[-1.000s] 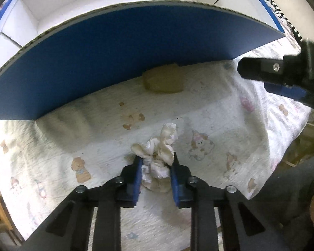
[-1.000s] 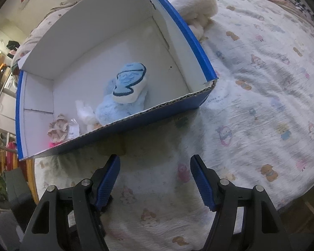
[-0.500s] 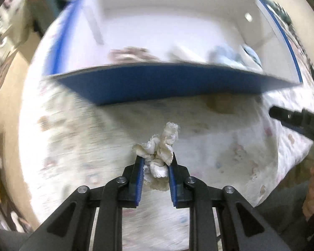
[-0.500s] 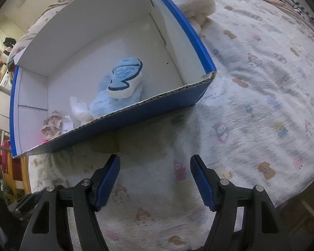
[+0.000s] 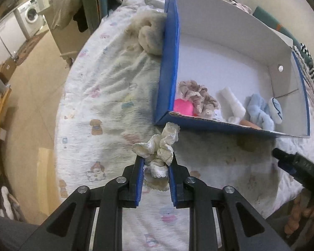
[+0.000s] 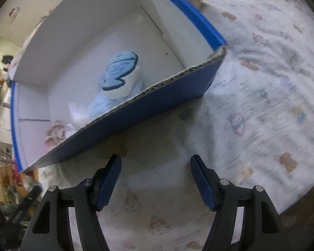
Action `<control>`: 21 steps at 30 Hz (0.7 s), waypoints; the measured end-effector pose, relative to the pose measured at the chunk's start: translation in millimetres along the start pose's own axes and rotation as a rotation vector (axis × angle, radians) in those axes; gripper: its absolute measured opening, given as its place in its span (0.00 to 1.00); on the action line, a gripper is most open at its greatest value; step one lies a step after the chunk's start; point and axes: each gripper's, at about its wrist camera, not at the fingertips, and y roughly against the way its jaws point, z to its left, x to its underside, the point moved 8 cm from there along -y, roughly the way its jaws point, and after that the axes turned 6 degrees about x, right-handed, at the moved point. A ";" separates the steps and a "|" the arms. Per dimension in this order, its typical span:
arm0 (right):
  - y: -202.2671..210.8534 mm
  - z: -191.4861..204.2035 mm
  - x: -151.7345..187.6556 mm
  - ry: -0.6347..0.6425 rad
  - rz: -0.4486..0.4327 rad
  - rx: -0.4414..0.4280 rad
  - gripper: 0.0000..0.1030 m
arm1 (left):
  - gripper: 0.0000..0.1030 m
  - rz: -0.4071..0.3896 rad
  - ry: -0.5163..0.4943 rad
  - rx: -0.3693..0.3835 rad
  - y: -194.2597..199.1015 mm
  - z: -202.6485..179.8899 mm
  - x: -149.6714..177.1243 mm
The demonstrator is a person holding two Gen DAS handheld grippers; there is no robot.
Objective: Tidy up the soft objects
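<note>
My left gripper (image 5: 156,161) is shut on a cream lace scrunchie (image 5: 159,148) and holds it above the bed, just in front of the near left corner of the blue cardboard box (image 5: 219,126). Inside the box lie a beige scrunchie (image 5: 195,96), a pink item (image 5: 183,107), a white roll (image 5: 232,101), a light blue scrunchie (image 5: 258,109) and a blue-and-white plush (image 6: 120,74). My right gripper (image 6: 156,163) is open and empty above the bedsheet, in front of the box's near wall (image 6: 140,115).
A printed cream bedsheet (image 5: 115,96) covers the bed. A fluffy cream cloth (image 5: 149,35) lies against the box's outer left side. The bed edge drops to the floor (image 5: 29,96) at left. The right gripper's body (image 5: 297,165) shows at right.
My left gripper has risen with the scrunchie, so the box's inside now shows from above. My right gripper has moved closer to the box's near wall.
</note>
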 end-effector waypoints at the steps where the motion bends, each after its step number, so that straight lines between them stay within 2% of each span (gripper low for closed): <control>1: -2.4 3.8 -0.6 0.025 -0.005 0.022 0.71 | 0.19 0.009 0.005 0.009 -2.1 -1.3 -1.2; 9: -30.8 66.3 -2.1 0.251 -0.034 0.084 0.70 | 0.19 0.059 0.020 0.040 -20.2 -12.6 3.6; 11: -39.7 78.4 -2.7 0.274 -0.026 0.088 0.64 | 0.19 0.062 0.026 0.042 -19.9 -12.3 4.0; 15: -50.6 97.8 -1.1 0.323 -0.009 0.115 0.62 | 0.19 0.059 0.035 0.036 -18.3 -9.5 3.1; 19: -57.6 113.4 1.3 0.376 -0.004 0.127 0.43 | 0.19 0.069 0.053 0.043 -21.1 -5.5 3.4; 20: -58.3 116.4 1.4 0.381 -0.005 0.120 0.35 | 0.19 0.072 0.057 0.043 -21.6 -5.5 3.9; 21: -58.6 119.5 1.8 0.387 -0.006 0.114 0.34 | 0.19 0.072 0.058 0.043 -21.6 -6.0 4.3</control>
